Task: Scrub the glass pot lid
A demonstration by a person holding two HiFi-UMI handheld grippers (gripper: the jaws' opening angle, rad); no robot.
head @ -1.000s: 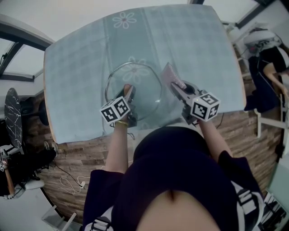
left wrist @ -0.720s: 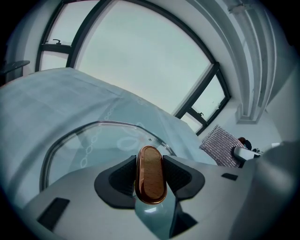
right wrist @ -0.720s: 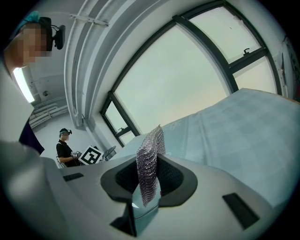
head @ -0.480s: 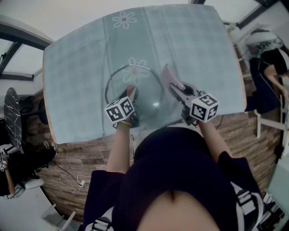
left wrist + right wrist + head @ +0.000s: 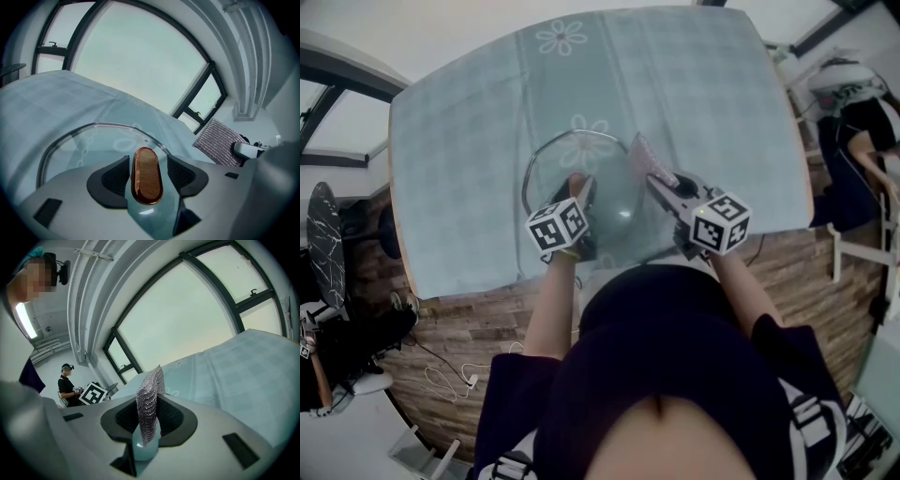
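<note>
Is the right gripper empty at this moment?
No, the right gripper is closed on a silver mesh scrubbing cloth that stands up between its jaws.

Pale blue-green checked tablecloth point(image 5: 469, 141) covering the table, printed with white flower motifs point(image 5: 560, 37). Wood-plank floor point(image 5: 459, 323) below the near table edge, with white cables point(image 5: 450, 380) lying on it at lower left. Dark marbled oval panel point(image 5: 326, 244) at the far left. Second person point(image 5: 862, 141), seated beyond the table's right edge. Large dark-framed windows point(image 5: 187, 319) along the far wall. In the right gripper view, a figure in dark clothing point(image 5: 68, 385) just beside a square-marker cube point(image 5: 93, 393).
</note>
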